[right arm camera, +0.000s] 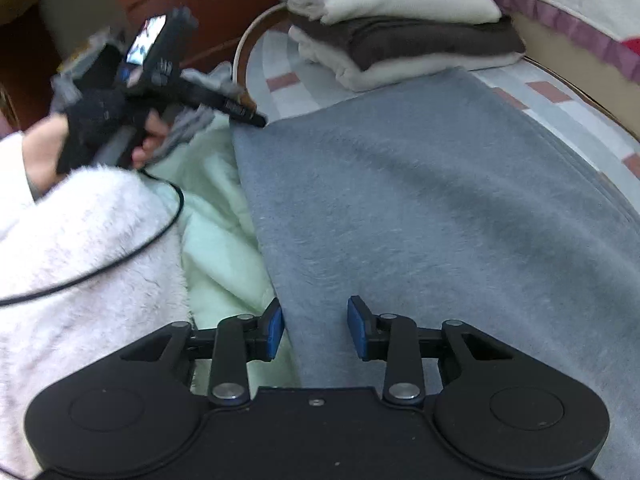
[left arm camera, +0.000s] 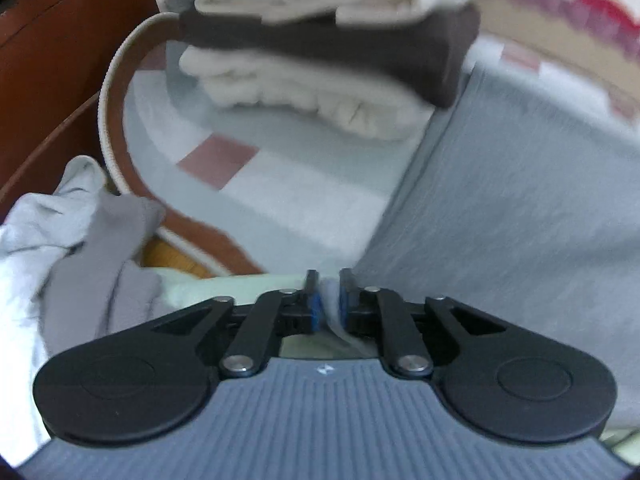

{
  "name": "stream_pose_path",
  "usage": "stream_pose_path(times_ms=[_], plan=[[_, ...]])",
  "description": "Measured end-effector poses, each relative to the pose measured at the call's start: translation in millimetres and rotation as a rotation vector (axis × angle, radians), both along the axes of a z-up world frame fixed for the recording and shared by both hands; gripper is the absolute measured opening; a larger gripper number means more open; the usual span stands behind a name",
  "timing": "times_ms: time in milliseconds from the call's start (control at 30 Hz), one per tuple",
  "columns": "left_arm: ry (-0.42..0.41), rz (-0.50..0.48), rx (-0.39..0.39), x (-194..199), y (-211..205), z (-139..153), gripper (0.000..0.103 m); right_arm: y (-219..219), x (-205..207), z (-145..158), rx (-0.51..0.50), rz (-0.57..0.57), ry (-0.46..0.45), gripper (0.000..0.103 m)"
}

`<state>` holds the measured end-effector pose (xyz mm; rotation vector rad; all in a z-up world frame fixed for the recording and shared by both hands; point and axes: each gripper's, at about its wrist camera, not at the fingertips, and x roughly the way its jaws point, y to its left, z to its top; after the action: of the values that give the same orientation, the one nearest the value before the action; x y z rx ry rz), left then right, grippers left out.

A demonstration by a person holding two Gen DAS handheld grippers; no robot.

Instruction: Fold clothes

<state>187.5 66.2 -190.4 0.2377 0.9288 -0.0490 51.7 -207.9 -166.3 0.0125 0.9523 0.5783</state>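
The grey garment point(right arm camera: 420, 208) is spread flat on the bed, below a stack of folded clothes point(right arm camera: 400, 36). Its near-left corner is pinched in the narrowed left gripper point(left arm camera: 329, 292). The right gripper point(right arm camera: 316, 328) is held half-wide over its near edge, gripping nothing. The left-wrist view is blurred.

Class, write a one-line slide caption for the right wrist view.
Right tongs open over a grey garment, left tongs at its far corner, folded stack behind.
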Motion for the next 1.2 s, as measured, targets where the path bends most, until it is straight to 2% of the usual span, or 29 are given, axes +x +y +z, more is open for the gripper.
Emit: stream_pose_path(times_ms=[67, 100, 133, 200, 233, 267, 300, 367, 433, 500, 600, 700, 767, 867, 900, 933, 967, 1000, 1100, 1200], plan=[[-0.055, -0.001, 0.101, -8.1, -4.9, 16.3, 0.018, -23.2, -0.9, 6.9, 0.038, -0.071, -0.008, 0.056], [-0.086, -0.006, 0.106, -11.1, -6.2, 27.6, 0.027, -38.5, -0.3, 7.6, 0.053, -0.124, -0.004, 0.057], [-0.119, -0.026, 0.066, -14.4, -9.5, 40.9, 0.039, -53.9, 0.1, 8.2, 0.068, -0.179, 0.000, 0.057], [-0.176, -0.082, -0.055, -18.9, -19.8, 65.4, 0.051, -91.2, -2.0, 4.6, 0.063, -0.339, 0.013, 0.057], [-0.199, -0.117, -0.132, -19.3, -26.8, 75.4, 0.054, -109.0, -3.4, 1.9, 0.056, -0.421, 0.019, 0.057], [-0.211, -0.153, -0.202, -16.4, -37.2, 82.9, 0.056, -128.7, -6.1, -1.8, 0.057, -0.498, 0.037, 0.057], [-0.210, -0.182, -0.249, -10.4, -49.1, 86.9, 0.063, -143.8, -10.6, -3.2, 0.058, -0.551, 0.043, 0.057], [-0.214, -0.230, -0.280, 8.0, -79.9, 82.1, 0.065, -166.4, -20.0, -3.3, 0.038, -0.631, 0.040, 0.057], [-0.219, -0.277, -0.306, 27.1, -111.4, 75.9, 0.072, -182.0, -30.0, -1.1, -0.001, -0.686, 0.022, 0.058], [-0.171, -0.269, -0.322, 56.5, -139.7, 57.9, 0.073, -197.3, -38.8, -0.1, -0.045, -0.739, 0.006, 0.058], [-0.099, -0.207, -0.337, 90.3, -170.6, 37.0, 0.073, -223.7, -59.9, -0.1, -0.169, -0.811, -0.012, 0.058], [-0.031, -0.086, -0.427, 120.7, -183.1, 14.7, 0.073, -261.1, -92.7, -1.8, -0.264, -0.903, 0.003, 0.058], [-0.003, -0.031, -0.479, 136.8, -190.8, -0.1, 0.073, -295.7, -126.2, -1.3, -0.237, -1.020, 0.020, 0.058], [0.022, 0.011, -0.468, 153.9, -202.8, -16.3, 0.073, -351.3, -180.6, 1.1, -0.137, -1.233, 0.042, 0.058], [0.007, 0.010, -0.467, 154.7, -204.9, -19.4, 0.070, -369.8, -199.5, 3.0, -0.070, -1.320, 0.039, 0.058], [-0.015, 0.007, -0.468, 154.4, -206.5, -21.9, 0.057, -388.0, -218.3, 5.0, -0.002, -1.405, 0.036, 0.058], [-0.026, -0.014, -0.460, 154.1, -208.3, -23.1, 0.041, -400.9, -232.9, 8.7, 0.041, -1.483, 0.019, 0.059], [-0.031, -0.032, -0.436, 154.0, -210.8, -23.3, 0.013, -413.9, -247.5, 12.4, 0.086, -1.561, 0.002, 0.059], [-0.075, -0.059, -0.394, 148.5, -212.1, -21.7, 0.002, -452.4, -290.8, 23.4, 0.223, -1.789, -0.050, 0.061], [-0.116, -0.078, -0.365, 143.4, -214.5, -19.1, 0.001, -473.5, -292.3, 29.1, 0.239, -1.794, -0.018, 0.070]])
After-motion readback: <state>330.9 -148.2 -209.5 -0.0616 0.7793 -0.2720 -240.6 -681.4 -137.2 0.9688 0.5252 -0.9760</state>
